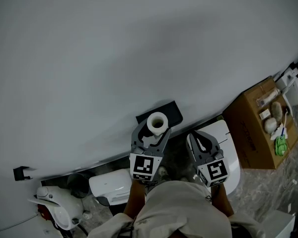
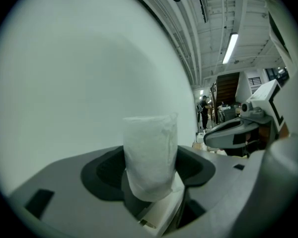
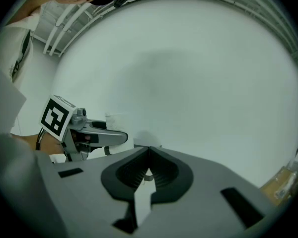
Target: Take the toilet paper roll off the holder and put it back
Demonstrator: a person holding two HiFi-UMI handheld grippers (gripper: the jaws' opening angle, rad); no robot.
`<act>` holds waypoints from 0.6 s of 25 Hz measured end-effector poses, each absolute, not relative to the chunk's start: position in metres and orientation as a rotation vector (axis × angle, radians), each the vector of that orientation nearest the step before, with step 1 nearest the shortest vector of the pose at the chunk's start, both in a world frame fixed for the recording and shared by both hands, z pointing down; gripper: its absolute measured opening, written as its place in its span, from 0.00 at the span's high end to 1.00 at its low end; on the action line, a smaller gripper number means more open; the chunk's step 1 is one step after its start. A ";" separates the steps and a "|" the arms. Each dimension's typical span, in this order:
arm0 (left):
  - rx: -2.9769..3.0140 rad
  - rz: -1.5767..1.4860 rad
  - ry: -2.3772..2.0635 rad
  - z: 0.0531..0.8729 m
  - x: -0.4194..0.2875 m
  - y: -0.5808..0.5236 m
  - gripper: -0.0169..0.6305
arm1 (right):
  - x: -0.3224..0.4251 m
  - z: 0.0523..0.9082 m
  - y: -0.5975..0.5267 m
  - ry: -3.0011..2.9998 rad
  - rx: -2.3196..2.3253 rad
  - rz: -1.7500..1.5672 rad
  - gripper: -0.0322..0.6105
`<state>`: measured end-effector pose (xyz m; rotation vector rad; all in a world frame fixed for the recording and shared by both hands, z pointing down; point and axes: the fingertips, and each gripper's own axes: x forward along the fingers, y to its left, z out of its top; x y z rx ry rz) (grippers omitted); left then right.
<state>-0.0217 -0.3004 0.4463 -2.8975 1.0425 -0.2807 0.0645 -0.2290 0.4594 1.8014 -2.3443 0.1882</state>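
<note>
White paper toilet roll (image 2: pixel 149 155) with a cardboard core stands upright between the jaws of your left gripper (image 1: pixel 154 133), which squeeze its sides, probably so it cannot slip or unwind. Just beyond those fingertips sits the black flat wall holder (image 1: pixel 173 110). I cannot tell whether the roll is seated on it or just clear of it. To the right, your right gripper (image 1: pixel 195 136) has its jaws pressed together on nothing, seemingly parked out of the way.

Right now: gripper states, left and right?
Left gripper: closed on the toilet paper roll.
Right gripper: closed, nothing between its jaws.
</note>
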 end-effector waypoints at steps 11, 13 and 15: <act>-2.895 -0.328 1.009 0.455 -0.019 -0.313 0.49 | 0.062 0.463 -0.235 -2.306 1.829 0.192 0.95; -2.891 -0.325 1.006 0.455 -0.020 -0.312 0.49 | 0.060 0.463 -0.235 -2.303 1.829 0.195 0.95; -2.882 -0.327 1.008 0.455 -0.019 -0.312 0.49 | 0.059 0.463 -0.234 -2.302 1.827 0.195 0.95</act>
